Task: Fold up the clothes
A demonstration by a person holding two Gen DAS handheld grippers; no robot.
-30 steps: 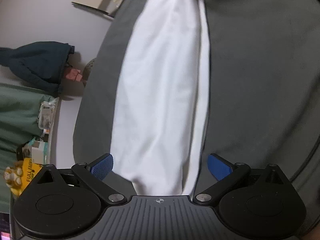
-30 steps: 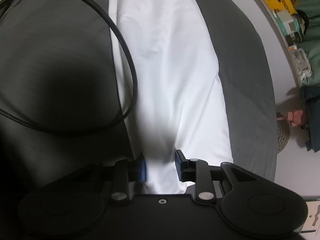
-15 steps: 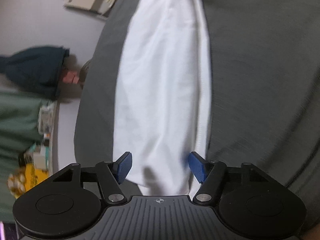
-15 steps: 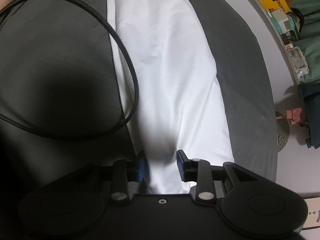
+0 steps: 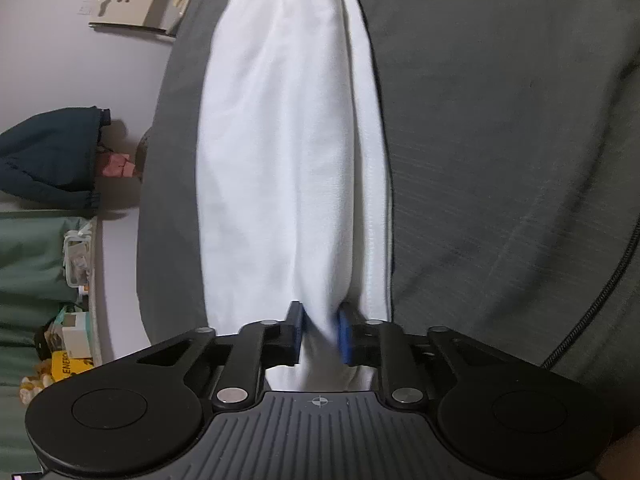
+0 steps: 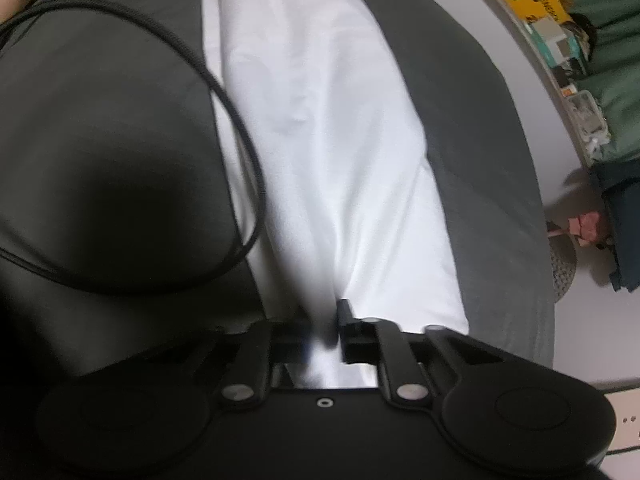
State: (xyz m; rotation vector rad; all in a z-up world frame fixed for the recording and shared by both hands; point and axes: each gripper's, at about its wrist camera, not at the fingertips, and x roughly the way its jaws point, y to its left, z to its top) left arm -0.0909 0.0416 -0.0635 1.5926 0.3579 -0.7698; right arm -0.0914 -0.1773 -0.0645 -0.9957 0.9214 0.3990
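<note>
White garment [image 5: 280, 152] lies on a grey bedcover [image 5: 500, 120] as one long narrow strip, lengthwise folds apparently done, crosswise folds left. Its cloth looks soft and lightly creased. Left gripper [image 5: 320, 334] and right gripper [image 6: 326, 330] have just closed, each pinching a near end.

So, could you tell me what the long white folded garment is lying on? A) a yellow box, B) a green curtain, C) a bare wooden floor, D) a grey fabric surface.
D: in both wrist views the long white folded garment lies along a grey fabric surface that shows on either side of it, while the left gripper and right gripper each pinch one end.
</note>
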